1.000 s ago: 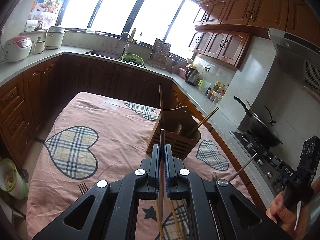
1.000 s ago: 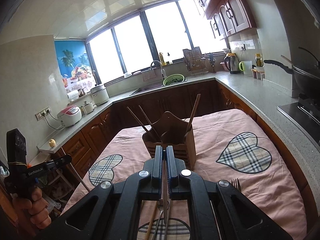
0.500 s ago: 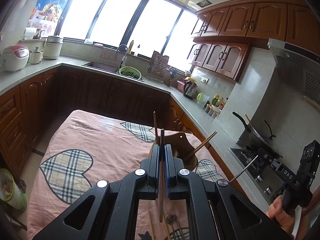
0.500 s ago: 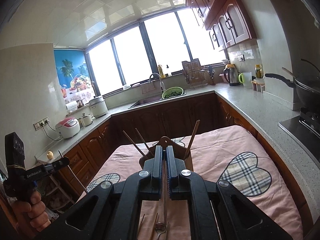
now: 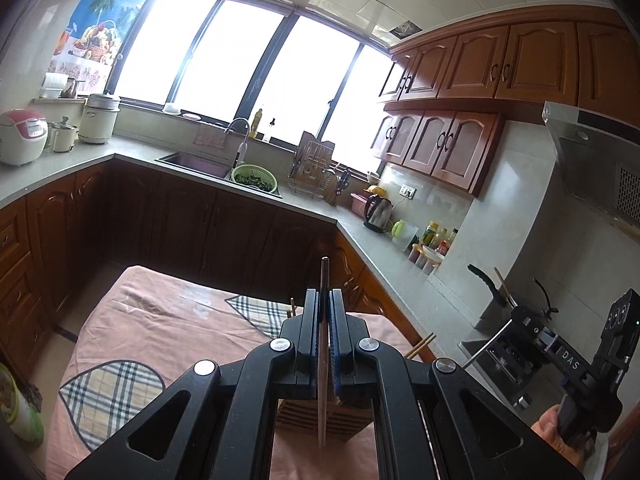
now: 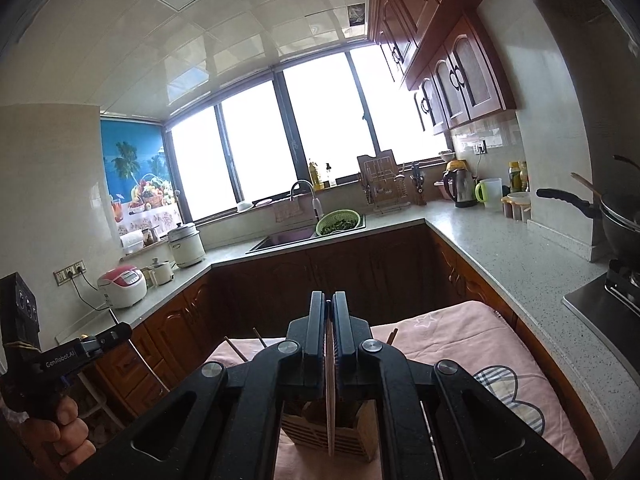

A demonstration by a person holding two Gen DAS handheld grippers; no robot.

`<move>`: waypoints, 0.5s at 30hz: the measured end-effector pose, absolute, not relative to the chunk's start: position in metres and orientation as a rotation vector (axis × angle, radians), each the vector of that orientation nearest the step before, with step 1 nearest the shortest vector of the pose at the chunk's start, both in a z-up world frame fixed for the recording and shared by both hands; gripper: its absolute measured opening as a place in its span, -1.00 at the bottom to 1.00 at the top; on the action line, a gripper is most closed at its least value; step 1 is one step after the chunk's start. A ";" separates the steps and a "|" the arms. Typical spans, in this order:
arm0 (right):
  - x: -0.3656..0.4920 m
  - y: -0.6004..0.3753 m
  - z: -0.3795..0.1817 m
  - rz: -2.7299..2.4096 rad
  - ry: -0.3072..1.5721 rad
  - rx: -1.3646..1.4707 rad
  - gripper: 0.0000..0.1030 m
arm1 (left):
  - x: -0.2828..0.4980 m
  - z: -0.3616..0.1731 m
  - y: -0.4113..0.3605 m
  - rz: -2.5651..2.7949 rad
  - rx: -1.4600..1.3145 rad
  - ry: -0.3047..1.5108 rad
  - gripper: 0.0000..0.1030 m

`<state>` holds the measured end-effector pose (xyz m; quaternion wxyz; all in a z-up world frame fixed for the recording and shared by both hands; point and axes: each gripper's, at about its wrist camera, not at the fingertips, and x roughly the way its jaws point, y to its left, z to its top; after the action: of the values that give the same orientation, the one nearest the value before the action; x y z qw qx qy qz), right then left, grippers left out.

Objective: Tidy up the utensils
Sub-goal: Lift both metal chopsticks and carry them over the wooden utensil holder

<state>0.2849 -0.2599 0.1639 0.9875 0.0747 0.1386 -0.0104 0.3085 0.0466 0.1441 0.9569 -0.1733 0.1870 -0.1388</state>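
Having lifted both chopsticks since the earlier frame, I am keeping the left gripper (image 5: pixel 325 320) clamped on its chopstick (image 5: pixel 322 364) and the right gripper (image 6: pixel 330 320) clamped on its own chopstick (image 6: pixel 330 396), steering each tip over the wooden holder (image 6: pixel 316 432) below the fingers.

Two grippers are up, the left gripper (image 5: pixel 325 304) and the right gripper (image 6: pixel 329 308), each clamping one chopstick (image 5: pixel 322 360). Below them stands one wooden utensil holder (image 6: pixel 352 440), with three chopsticks (image 6: pixel 392 335) poking from it.

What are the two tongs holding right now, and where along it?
Each clamps one chopstick partway along its length: left tongs on a brown chopstick, right tongs on a pale chopstick.
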 end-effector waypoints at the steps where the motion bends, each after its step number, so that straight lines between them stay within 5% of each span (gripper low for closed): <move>1: 0.290 -0.260 0.164 -0.023 0.276 0.149 -0.93 | 0.317 0.143 0.044 -0.277 -0.353 0.376 -0.94; 15: 0.338 -0.283 0.136 -0.073 0.281 0.168 -0.93 | 0.418 0.075 0.005 -0.191 -0.385 0.413 -0.94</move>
<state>0.3377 -0.2828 0.1358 0.9860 0.0838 0.1396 -0.0365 0.4177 0.0052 0.0749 0.9559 -0.1896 0.2036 -0.0943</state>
